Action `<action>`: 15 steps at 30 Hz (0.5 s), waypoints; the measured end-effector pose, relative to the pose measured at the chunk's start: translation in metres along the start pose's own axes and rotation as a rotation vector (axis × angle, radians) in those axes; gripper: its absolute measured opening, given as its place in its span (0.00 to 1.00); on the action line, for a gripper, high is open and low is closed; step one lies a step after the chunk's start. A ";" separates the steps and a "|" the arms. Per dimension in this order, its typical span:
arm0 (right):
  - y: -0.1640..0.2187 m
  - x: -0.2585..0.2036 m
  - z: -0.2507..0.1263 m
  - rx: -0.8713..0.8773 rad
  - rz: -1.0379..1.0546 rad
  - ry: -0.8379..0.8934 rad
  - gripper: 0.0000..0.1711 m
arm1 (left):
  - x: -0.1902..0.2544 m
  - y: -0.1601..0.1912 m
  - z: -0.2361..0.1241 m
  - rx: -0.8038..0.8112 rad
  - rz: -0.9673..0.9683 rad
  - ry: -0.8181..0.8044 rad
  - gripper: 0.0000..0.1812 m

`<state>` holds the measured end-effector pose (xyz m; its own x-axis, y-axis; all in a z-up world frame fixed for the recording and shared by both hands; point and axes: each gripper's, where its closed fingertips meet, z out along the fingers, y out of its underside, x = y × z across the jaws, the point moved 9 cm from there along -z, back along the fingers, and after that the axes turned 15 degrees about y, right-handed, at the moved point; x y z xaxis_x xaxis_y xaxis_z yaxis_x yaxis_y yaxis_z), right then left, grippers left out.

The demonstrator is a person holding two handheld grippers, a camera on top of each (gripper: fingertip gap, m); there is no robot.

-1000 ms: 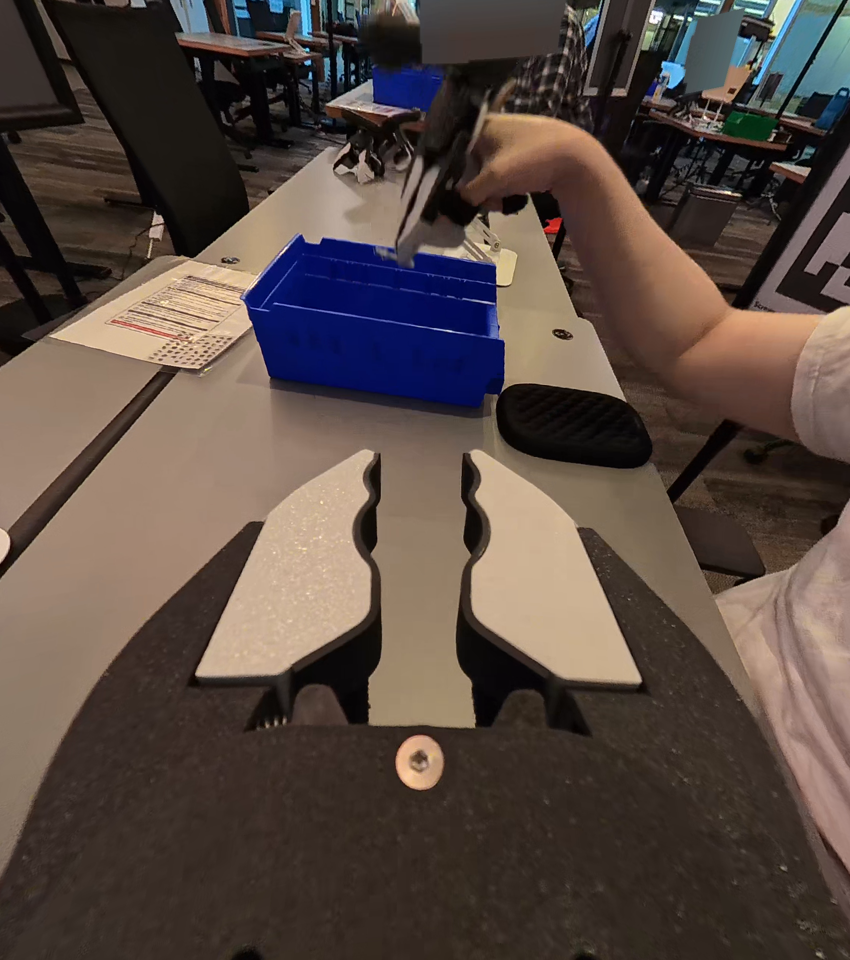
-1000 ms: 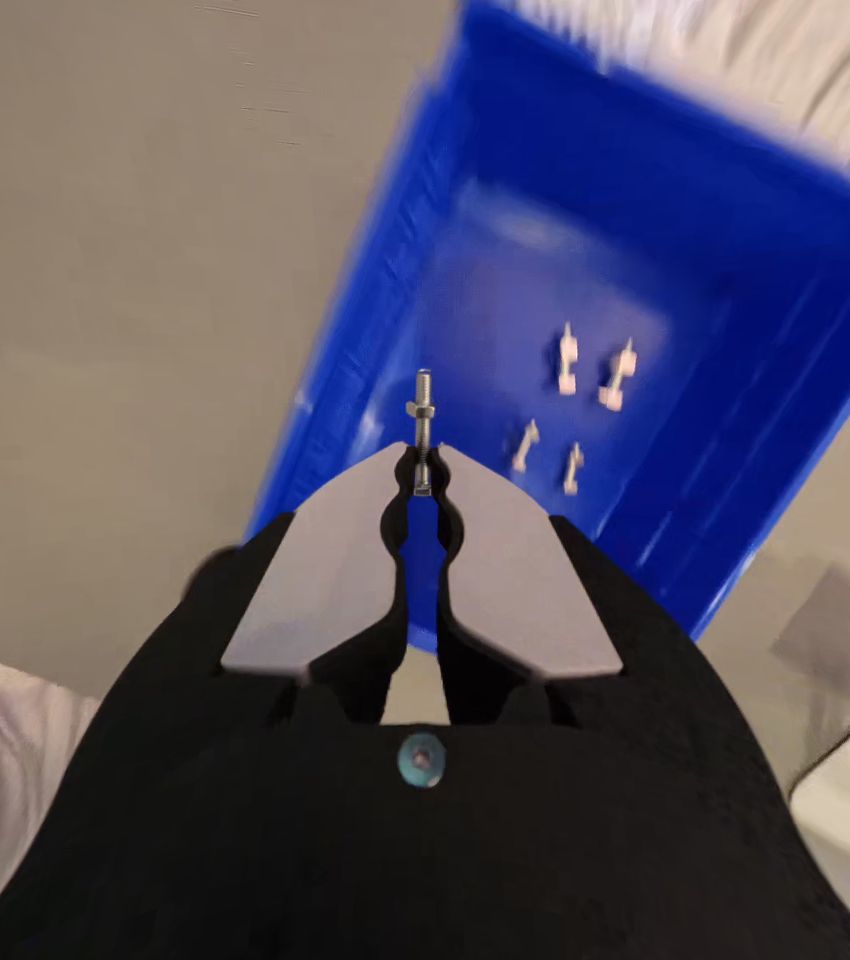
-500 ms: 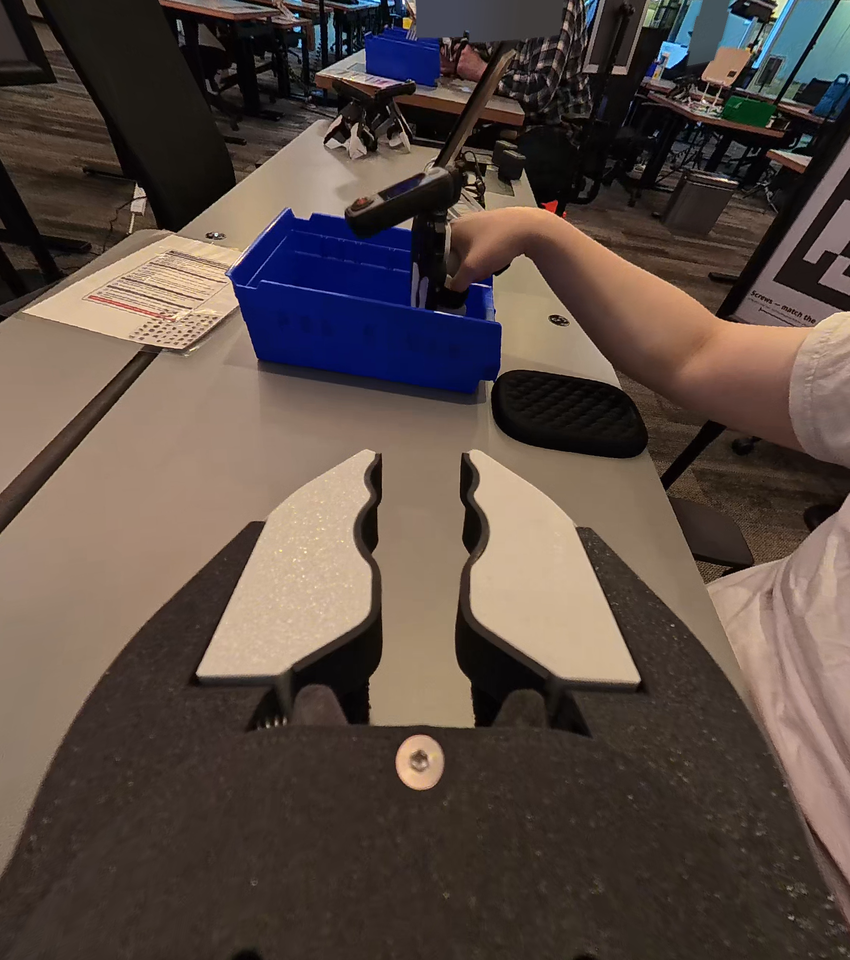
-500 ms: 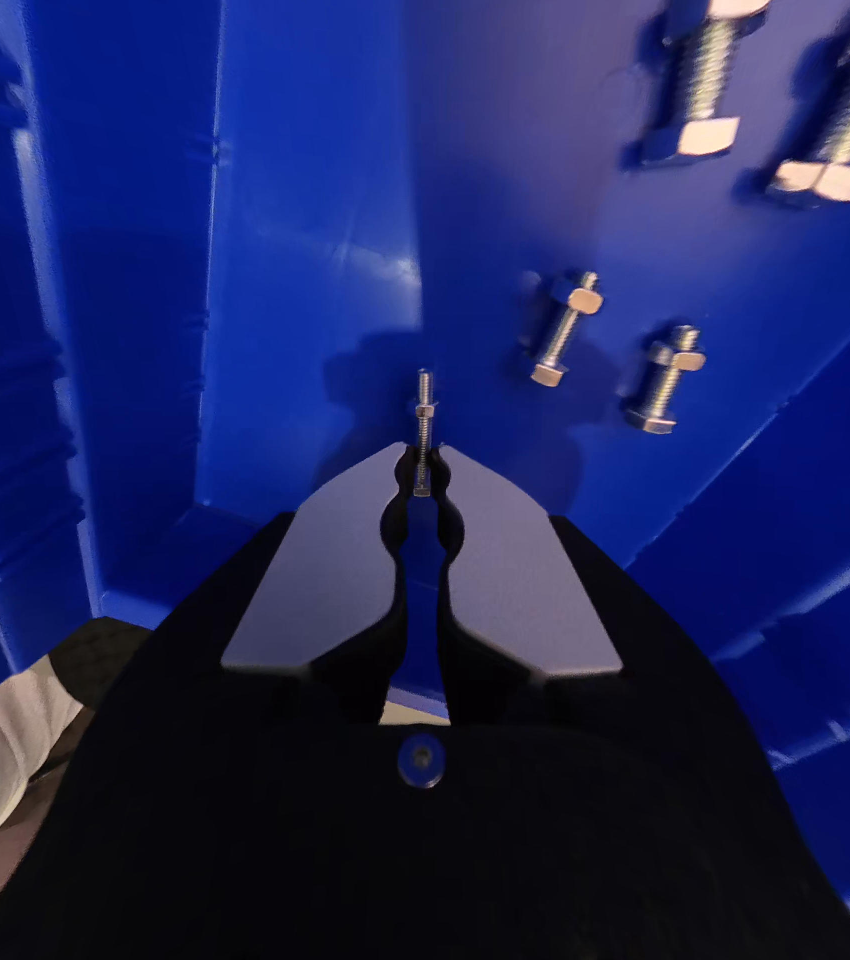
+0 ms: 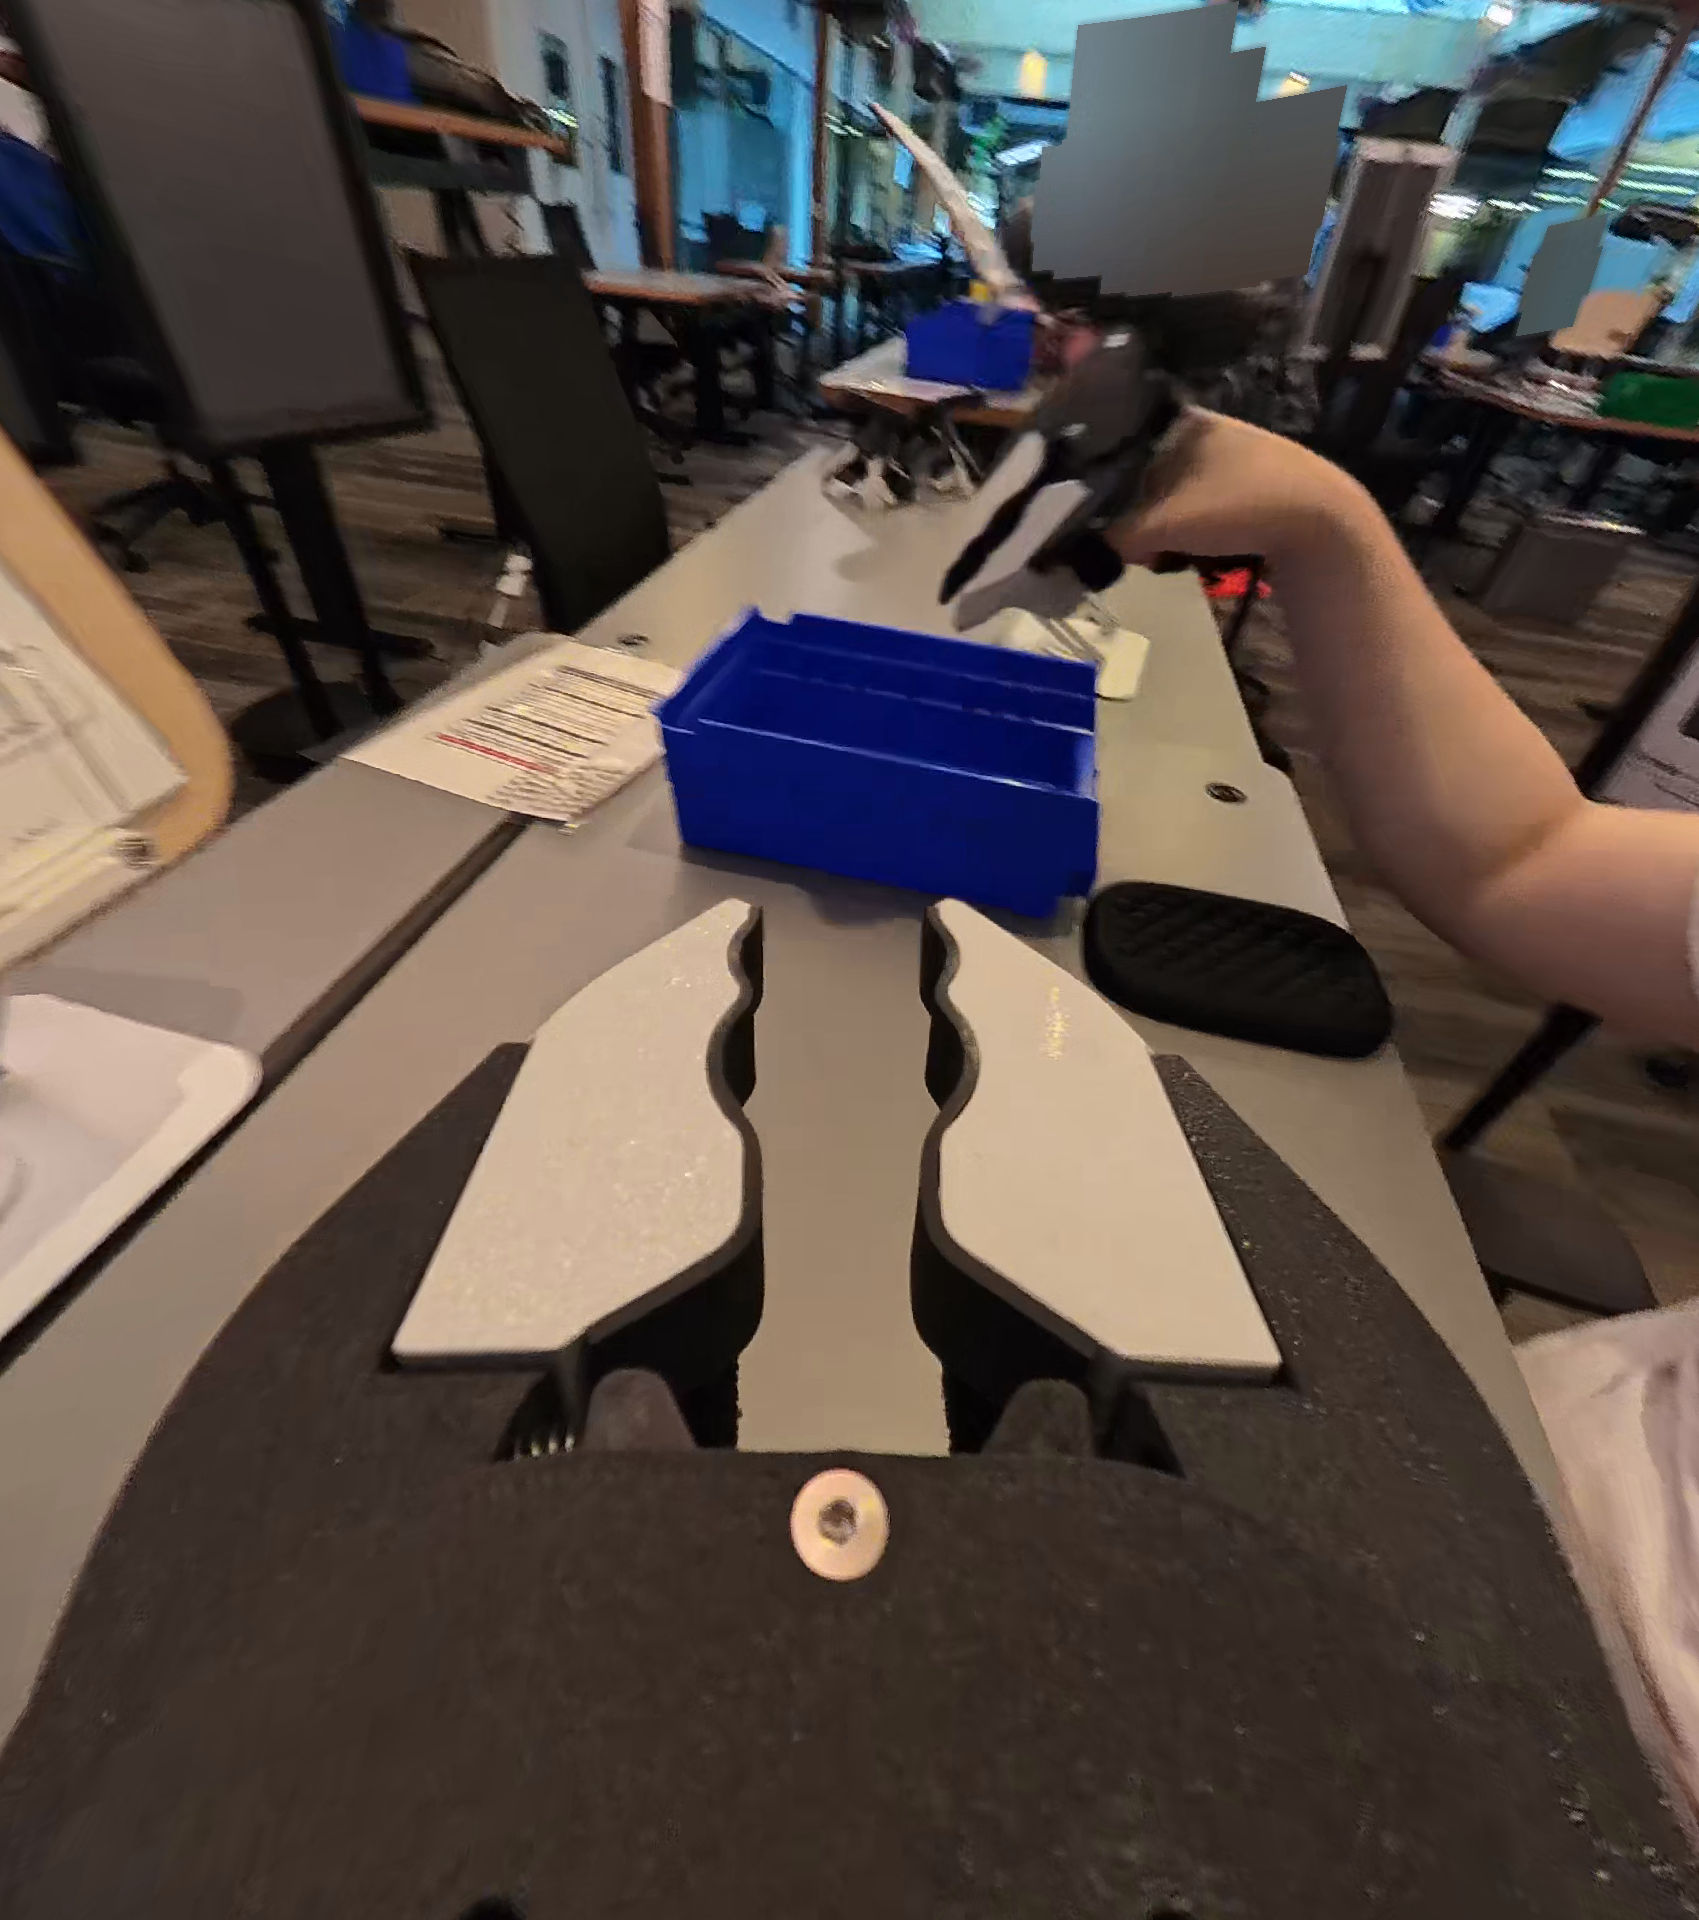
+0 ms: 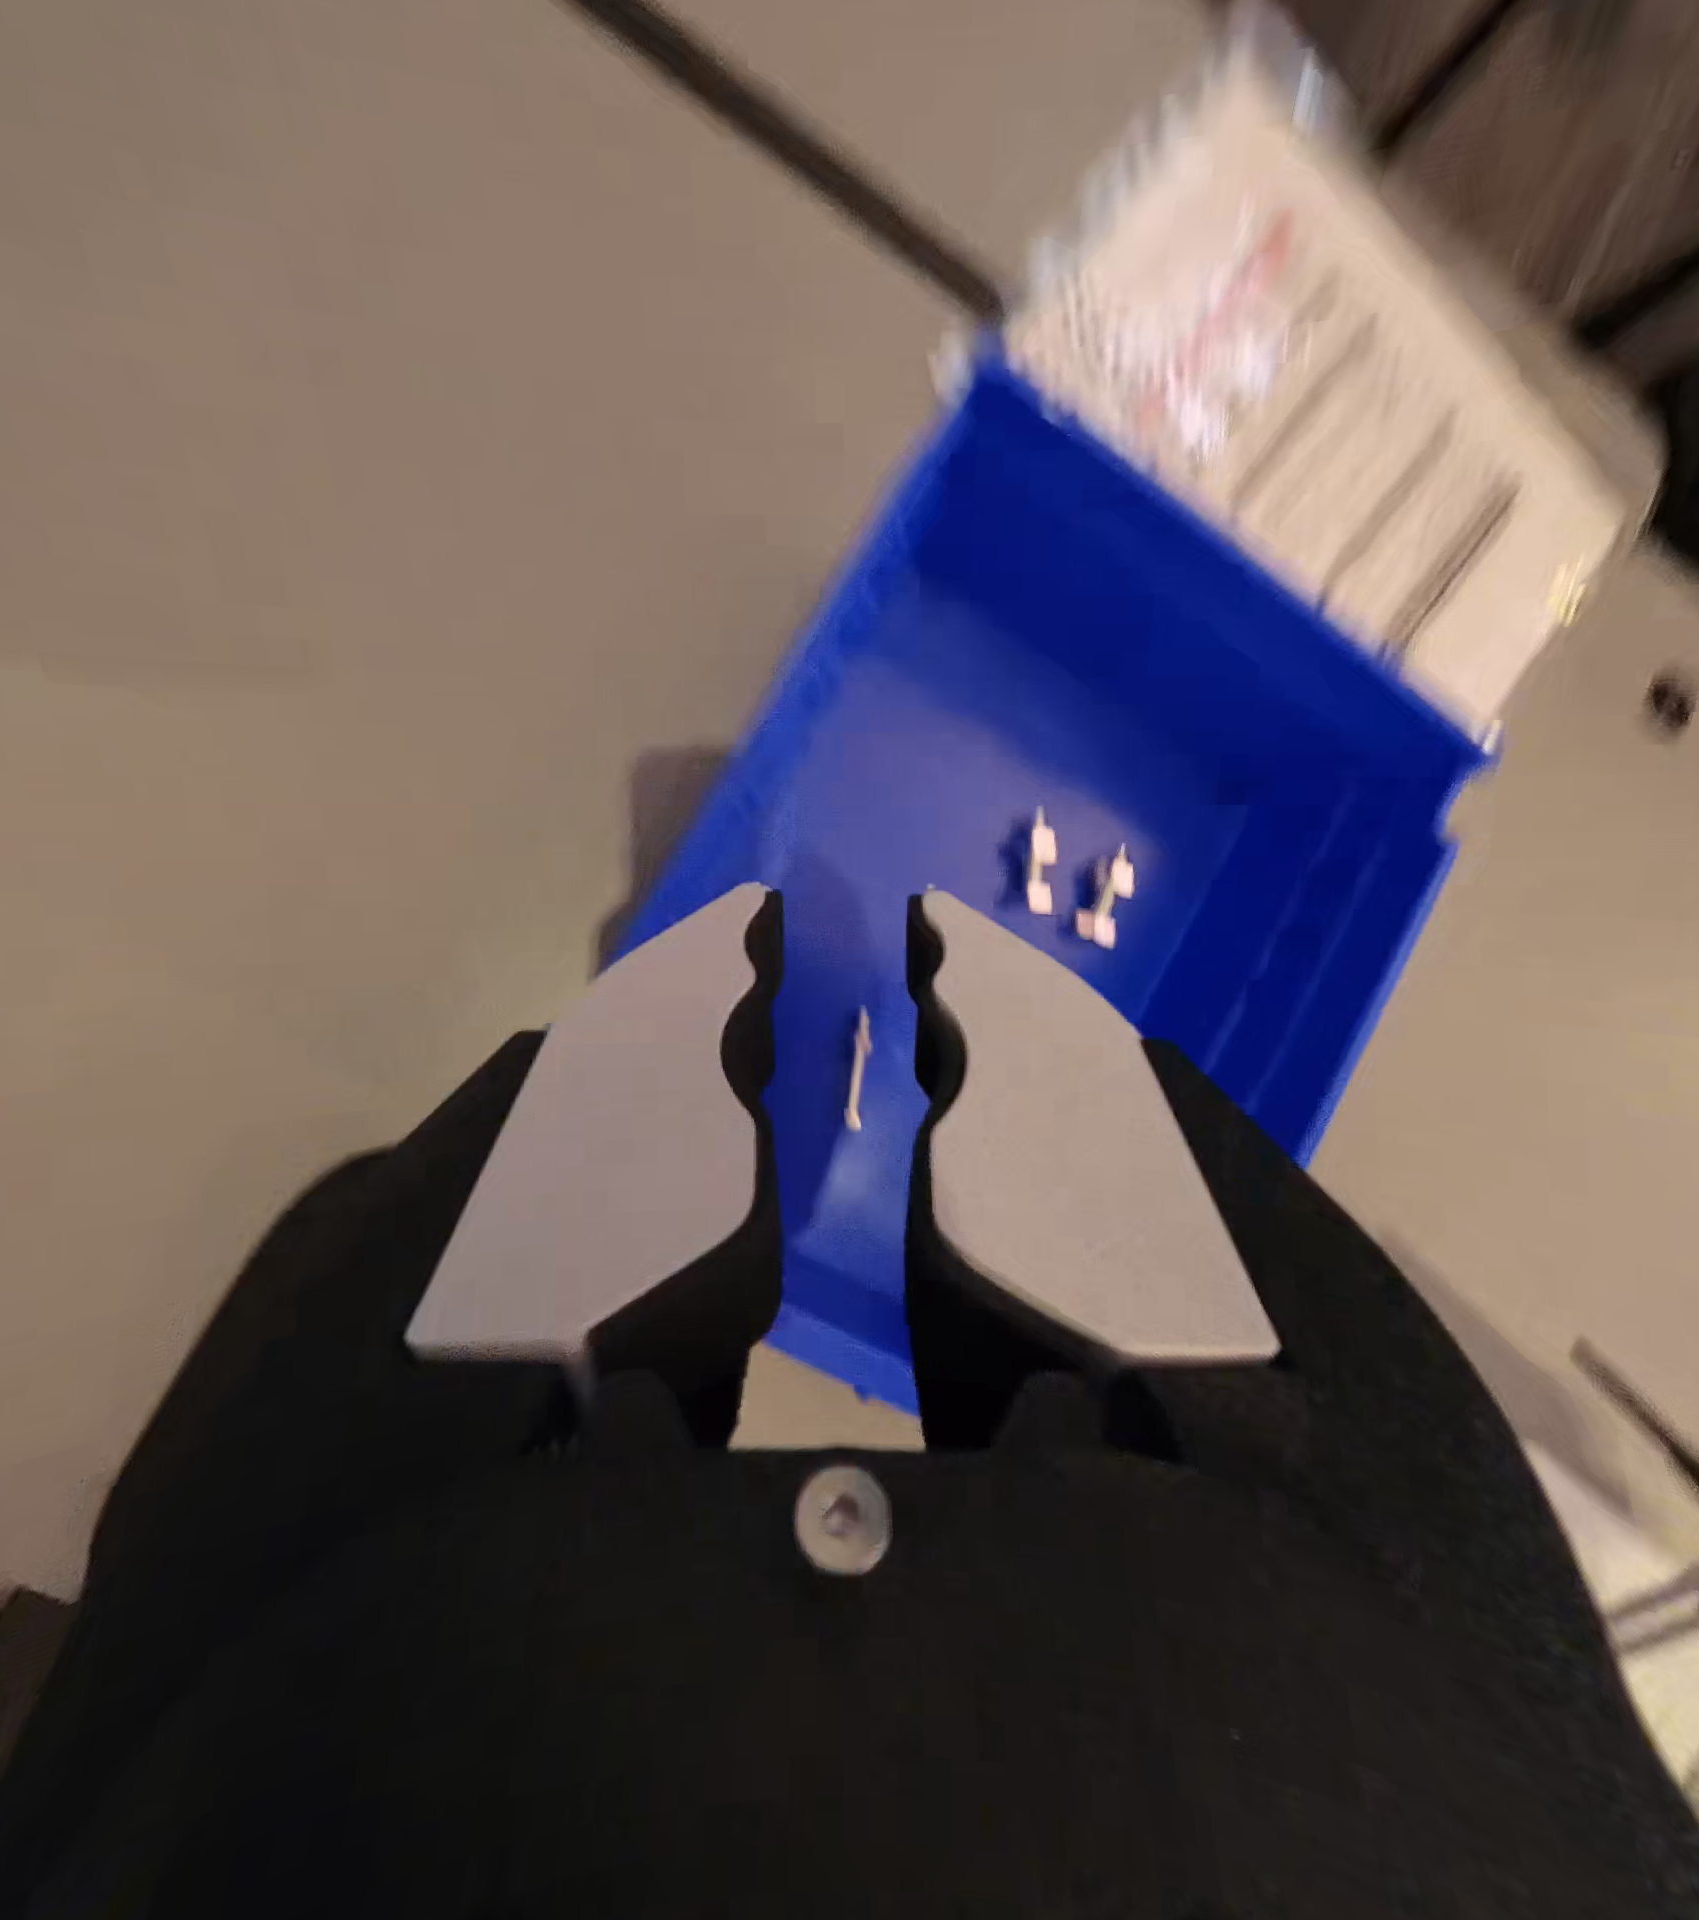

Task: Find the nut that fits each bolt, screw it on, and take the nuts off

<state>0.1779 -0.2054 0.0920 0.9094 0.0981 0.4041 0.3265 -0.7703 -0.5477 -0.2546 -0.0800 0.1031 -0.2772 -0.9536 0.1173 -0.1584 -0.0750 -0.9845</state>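
Your right gripper (image 6: 843,906) hangs high over the blue bin (image 6: 1427,831), and its jaws are spread apart with nothing between them. Look down through the gap. A thin bolt (image 6: 857,1070) lies flat on the bin floor, close to the bin's near wall. Its long side runs the same way your fingers point, so it lines up with the gap. It looks like it has a small nut on it, but the picture is too blurry to be sure.

Two more bolts (image 6: 1073,883) lie side by side past your right fingertip, nearer the middle of the bin floor. They are well apart from the thin one.

Your left gripper (image 5: 840,925) is low over the grey table (image 5: 325,894), on your side of the bin. Its jaws are also spread and hold nothing. It points at the bin's near wall, so it cannot see inside.

Your right gripper is the nearer one to the bolts, because it is right above them. To pick up the thin bolt, I think you should go straight down and turn your wrist so the jaws close across it. Going down slowly should stop a fingertip from knocking it away.
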 end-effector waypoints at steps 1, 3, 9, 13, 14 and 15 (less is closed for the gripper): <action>-0.015 -0.009 -0.013 0.074 -0.024 -0.014 0.13 | 0.000 -0.004 -0.009 0.010 -0.002 -0.044 0.15; -0.041 -0.031 -0.032 0.170 -0.066 -0.065 0.13 | 0.000 -0.012 -0.030 0.004 -0.011 -0.132 0.15; -0.091 -0.094 -0.033 0.279 -0.165 -0.203 0.13 | 0.011 -0.010 -0.113 -0.230 -0.126 -0.403 0.11; -0.112 -0.130 -0.014 0.318 -0.191 -0.330 0.13 | 0.017 0.014 -0.193 -0.504 -0.224 -0.822 0.08; -0.116 -0.136 -0.008 0.318 -0.200 -0.349 0.13 | 0.019 0.022 -0.211 -0.556 -0.275 -0.897 0.08; -0.120 -0.142 -0.002 0.319 -0.207 -0.362 0.13 | 0.021 0.031 -0.227 -0.594 -0.328 -0.944 0.08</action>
<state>0.0094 -0.1286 0.1022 0.8297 0.4834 0.2792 0.5199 -0.4871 -0.7017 -0.4802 -0.0362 0.1040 0.6363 -0.7707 -0.0344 -0.5805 -0.4489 -0.6794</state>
